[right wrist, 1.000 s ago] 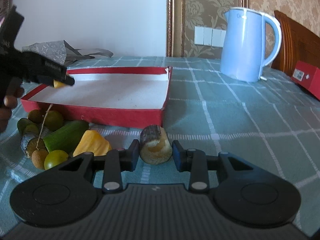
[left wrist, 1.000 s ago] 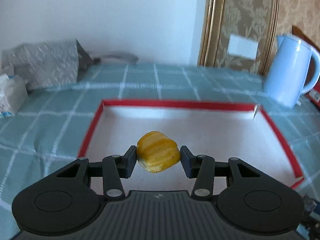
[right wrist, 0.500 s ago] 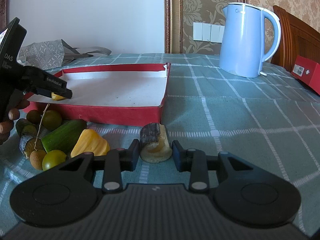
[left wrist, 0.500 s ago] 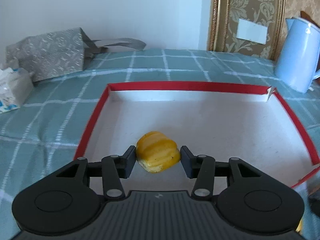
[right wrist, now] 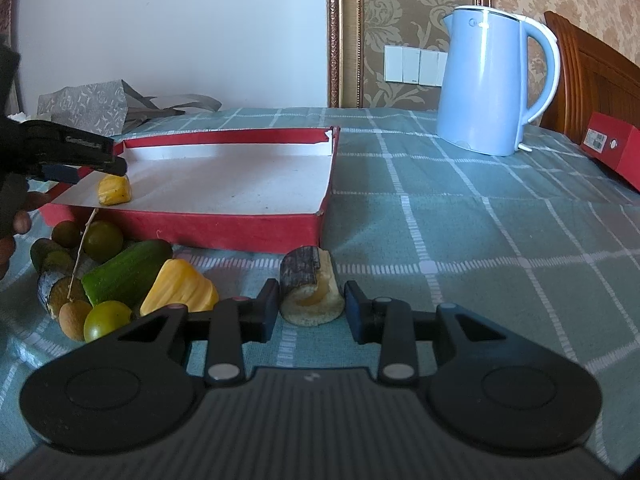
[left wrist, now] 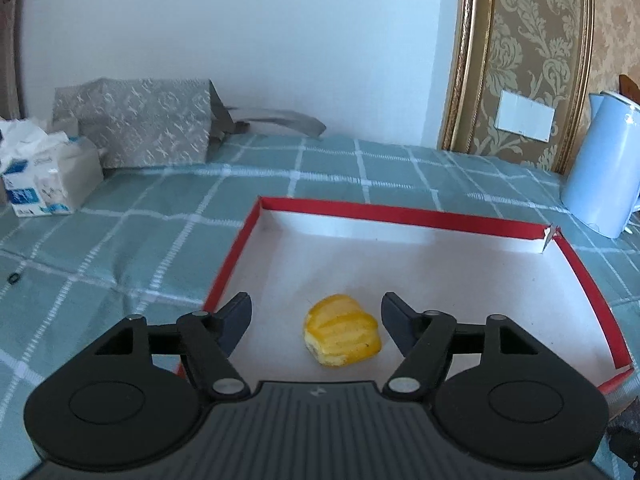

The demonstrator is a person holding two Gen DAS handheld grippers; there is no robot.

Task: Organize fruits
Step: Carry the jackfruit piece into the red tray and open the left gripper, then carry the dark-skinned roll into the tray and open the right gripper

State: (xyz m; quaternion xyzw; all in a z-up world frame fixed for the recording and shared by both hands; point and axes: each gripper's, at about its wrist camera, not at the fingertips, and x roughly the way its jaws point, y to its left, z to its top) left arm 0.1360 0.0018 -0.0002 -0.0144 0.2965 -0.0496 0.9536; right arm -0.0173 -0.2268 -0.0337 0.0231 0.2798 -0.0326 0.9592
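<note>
Just let go with the left tongs: pinching the yellow fruit chunk a moment back, now spread wide either side of it, no pad touching. Dropped that chunk onto the white floor of the red box, near the front left corner, closer to the right finger than the left one. Same story from the other camera: sitting in the box, just under the black fingers reaching in from the left, with a bit of a hand behind them.

Nothing new with the right tongs: narrow, clamped on a stubby bit of sugarcane, dark bark on one side, pale cut face toward the lens. Hard to say whether lifted or resting on the checked green tablecloth. Parked in front of the box, just outside its near wall.

Left of that, a little heap waiting on the cloth: a cucumber piece, another yellow chunk leaning against it, a couple of round green fruits, a small brown one on a twig, plus something dark underneath, too murky to name.

Further back: a pale blue kettle to the right of the box, a grey patterned bag by the wall, a tissue pack at far left.
</note>
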